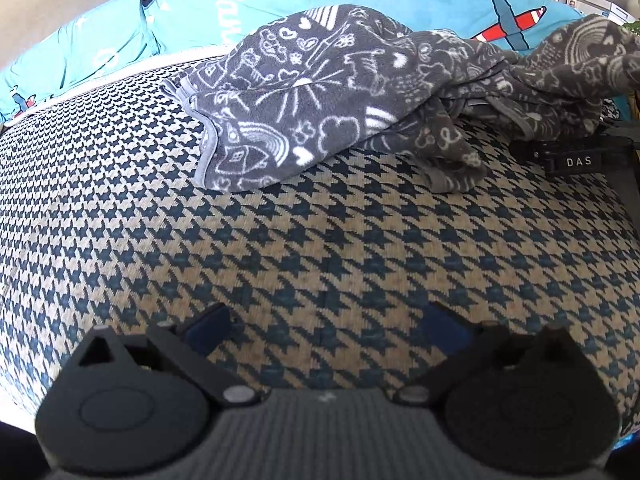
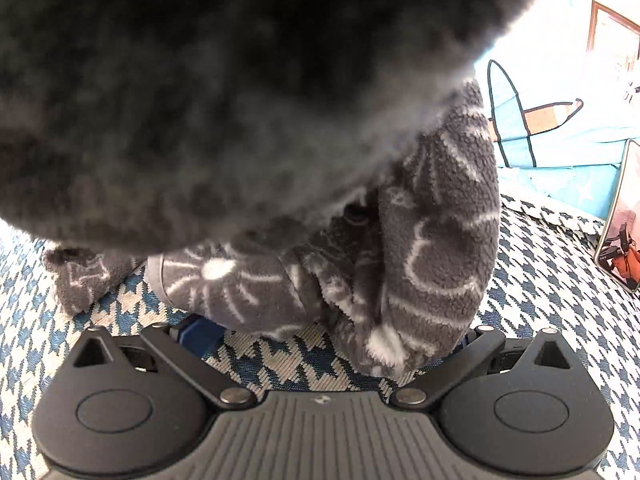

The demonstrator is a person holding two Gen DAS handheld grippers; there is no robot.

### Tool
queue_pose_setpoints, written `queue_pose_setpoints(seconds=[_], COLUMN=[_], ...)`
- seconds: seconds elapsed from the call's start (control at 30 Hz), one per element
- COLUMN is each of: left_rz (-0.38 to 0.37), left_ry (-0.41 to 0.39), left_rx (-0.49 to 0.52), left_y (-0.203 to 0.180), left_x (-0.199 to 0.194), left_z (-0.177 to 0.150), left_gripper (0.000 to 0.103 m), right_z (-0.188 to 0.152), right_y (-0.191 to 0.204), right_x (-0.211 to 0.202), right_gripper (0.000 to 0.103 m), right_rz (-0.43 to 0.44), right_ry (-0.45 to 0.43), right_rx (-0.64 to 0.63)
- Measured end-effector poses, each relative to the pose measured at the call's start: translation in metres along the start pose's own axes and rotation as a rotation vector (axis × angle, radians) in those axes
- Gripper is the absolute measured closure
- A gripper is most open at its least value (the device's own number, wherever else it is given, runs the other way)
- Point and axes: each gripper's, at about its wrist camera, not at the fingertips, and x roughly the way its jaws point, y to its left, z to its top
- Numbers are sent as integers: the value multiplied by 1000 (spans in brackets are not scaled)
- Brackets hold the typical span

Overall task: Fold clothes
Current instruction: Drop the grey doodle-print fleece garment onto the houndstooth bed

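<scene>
A grey fleece garment (image 1: 320,92) with white doodle prints lies crumpled on the houndstooth bed cover (image 1: 320,248), spread from the centre to the far right. My left gripper (image 1: 326,330) is open and empty, low over bare cover, well short of the garment. In the right wrist view the same garment (image 2: 420,240) fills most of the frame and hangs over the camera. My right gripper (image 2: 320,336) is open with fleece folds between its blue pads (image 2: 198,334); the right pad is hidden by cloth. The right gripper's black body (image 1: 572,156) shows under the garment's right end.
Turquoise bedding (image 1: 248,8) with plane prints lies behind the garment, also in the right wrist view (image 2: 560,140). A framed picture (image 2: 622,236) leans at the right edge of the bed. A wall and furniture show at the far right.
</scene>
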Motion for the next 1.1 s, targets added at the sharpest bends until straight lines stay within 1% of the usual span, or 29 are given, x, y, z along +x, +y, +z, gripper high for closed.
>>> queue_pose_setpoints(seconds=[0.03,0.13,0.27,0.33,0.4,0.47,0.53,0.93,1.1], left_rz=[0,-1,-15,-20,-21,-22,-16,7,36], left_ry=[-6,-9,-9,-11,-12,-16,-18,-38,-60], left_rx=[0,-1,-7,-4,-3,-11,-23,-25,-43], left_y=[-3,-2,37,51,48,66,71,6,9], left_x=[-11,-19,-19,-15,-12,-12,-8,-40,-52], left_z=[-6,8,34,40,41,28,30,23,14], left_gripper=[0,0,0,0,0,0,0,0,0], right_z=[0,0,0,-1,-1,-1,-1,-2,-3], right_y=[0,1,3,3,4,4,5,12,15], right_x=[0,-1,-2,-3,-4,-4,-5,-10,-12], right_gripper=[0,0,0,0,0,0,0,0,0], right_rz=[-1,0,-3,-3,-1,-1,-1,-1,-1], right_ry=[0,-1,-1,-1,-2,-3,-2,-2,-2], right_rx=[-1,0,-4,-4,-1,-1,-2,-1,-1])
